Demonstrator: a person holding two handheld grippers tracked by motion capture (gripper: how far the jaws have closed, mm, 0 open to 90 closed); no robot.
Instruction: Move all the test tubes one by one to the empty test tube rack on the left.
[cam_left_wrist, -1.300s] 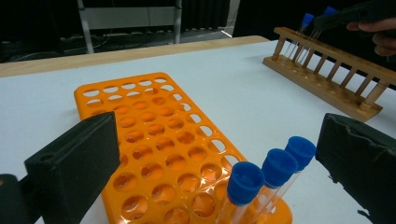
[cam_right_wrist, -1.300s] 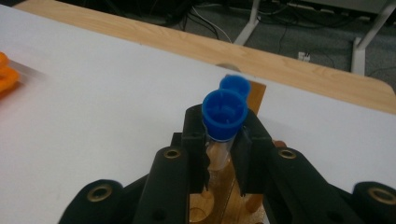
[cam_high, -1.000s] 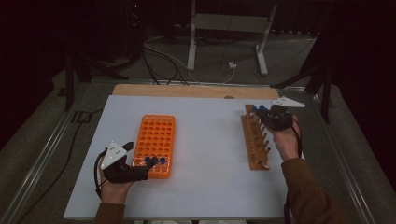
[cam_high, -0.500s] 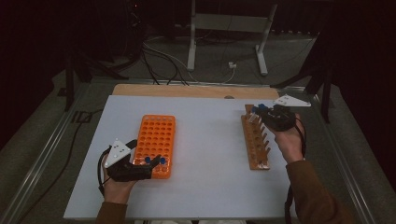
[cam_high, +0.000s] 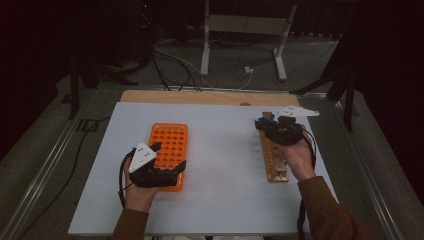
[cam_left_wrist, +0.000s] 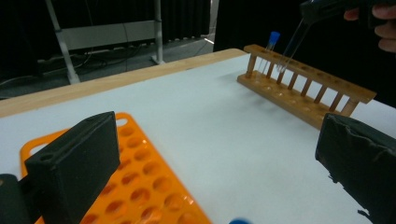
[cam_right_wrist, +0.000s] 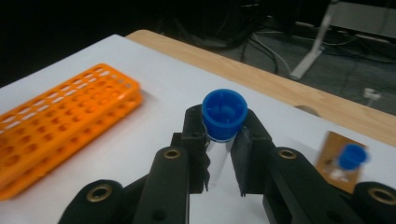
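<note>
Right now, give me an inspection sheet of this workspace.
Surface: white table top, wooden strip along the far edge.
Job's things: blue-capped test tube; wooden rack with another capped tube standing in it; orange rack.
Clutter: nothing seen.
Grippers: right gripper shut on the test tube above the wooden rack; left gripper open over the orange rack's near end.
Cables: black cable at the left gripper; more on the floor.
Surroundings: dark room, metal stand legs behind the table.
</note>
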